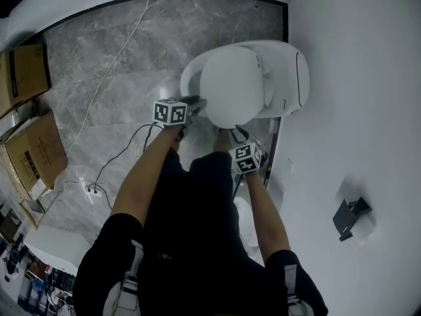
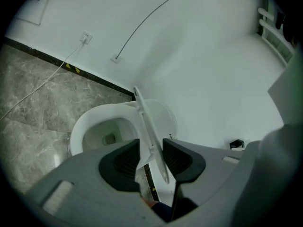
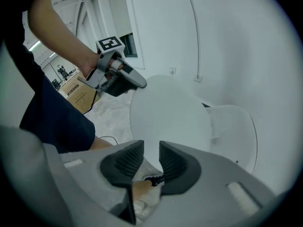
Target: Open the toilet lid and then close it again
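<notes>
A person stands at the toilet bowl (image 2: 90, 126) on a grey marble floor (image 1: 118, 58), a hand-held gripper in each hand. The left hand-held gripper (image 2: 150, 157) is clamped on the rim of the toilet lid (image 1: 230, 84), which stands part-raised and tilted above the bowl, with its edge running between the pads. The right hand-held gripper (image 3: 151, 162) hangs short of the bowl's front, its jaws narrowly apart and holding nothing.

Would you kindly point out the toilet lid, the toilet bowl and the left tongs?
toilet lid (image 1: 233, 87), head view, middle of its face.
toilet bowl (image 2: 83, 124), left gripper view, white rim.
left tongs (image 2: 150, 148), left gripper view, midway between tips.
</notes>
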The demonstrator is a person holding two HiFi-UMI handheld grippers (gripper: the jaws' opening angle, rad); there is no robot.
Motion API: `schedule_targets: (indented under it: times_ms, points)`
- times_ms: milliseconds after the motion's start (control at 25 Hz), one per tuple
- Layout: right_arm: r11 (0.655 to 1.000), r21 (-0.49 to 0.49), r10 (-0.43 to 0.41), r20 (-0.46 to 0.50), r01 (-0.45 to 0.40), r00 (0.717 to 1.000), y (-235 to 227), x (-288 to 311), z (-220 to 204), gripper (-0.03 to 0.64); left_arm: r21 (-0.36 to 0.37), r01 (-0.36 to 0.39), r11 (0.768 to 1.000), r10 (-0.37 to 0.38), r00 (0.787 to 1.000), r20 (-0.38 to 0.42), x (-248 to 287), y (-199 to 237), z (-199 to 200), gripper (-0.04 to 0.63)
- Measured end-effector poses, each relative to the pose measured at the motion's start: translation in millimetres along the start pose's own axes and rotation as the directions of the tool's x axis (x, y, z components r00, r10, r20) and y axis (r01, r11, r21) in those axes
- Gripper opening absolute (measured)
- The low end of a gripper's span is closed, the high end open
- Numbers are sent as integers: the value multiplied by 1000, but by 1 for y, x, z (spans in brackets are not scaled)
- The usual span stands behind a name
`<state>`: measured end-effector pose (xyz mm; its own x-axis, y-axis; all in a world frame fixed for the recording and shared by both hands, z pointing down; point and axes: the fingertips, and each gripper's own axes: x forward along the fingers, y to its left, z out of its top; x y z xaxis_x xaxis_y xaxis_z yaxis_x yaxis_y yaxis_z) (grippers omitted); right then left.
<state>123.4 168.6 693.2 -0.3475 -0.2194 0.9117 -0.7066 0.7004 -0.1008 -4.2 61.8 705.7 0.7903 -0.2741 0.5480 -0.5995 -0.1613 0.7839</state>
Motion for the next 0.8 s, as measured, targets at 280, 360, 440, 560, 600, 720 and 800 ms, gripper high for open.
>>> schedule_targets:
  times_ms: [280, 360, 440, 560, 600, 720, 800]
  points:
    - [999, 43, -14, -89, 18, 996, -14, -2, -36, 98, 32, -48, 998, 48, 999, -2, -2, 15, -3, 75]
    - [999, 46, -15, -86, 19, 996, -17, -1, -37, 98, 12, -68, 998, 68, 998, -5, -1, 23, -8, 75]
    - [999, 51, -10, -83, 14, 996, -18, 0, -35, 96, -8, -77, 997, 77, 997, -15, 1, 30, -14, 77]
    - [999, 49, 3, -69, 0, 998, -16, 2, -28, 91, -14, -106, 994, 106, 994, -21, 1, 40, -20, 78]
    - [999, 46, 8, -65, -5, 998, -15, 3, -26, 91, -10, -119, 993, 119, 993, -24, 2, 44, -22, 81]
    - [999, 46, 24, -62, -22, 998, -12, 8, -25, 91, 16, -181, 983, 181, 983, -25, 1, 57, -24, 89]
    - [998, 49, 38, -66, -35, 997, -10, 13, -28, 91, 23, -204, 979, 205, 978, -26, 3, 67, -29, 92]
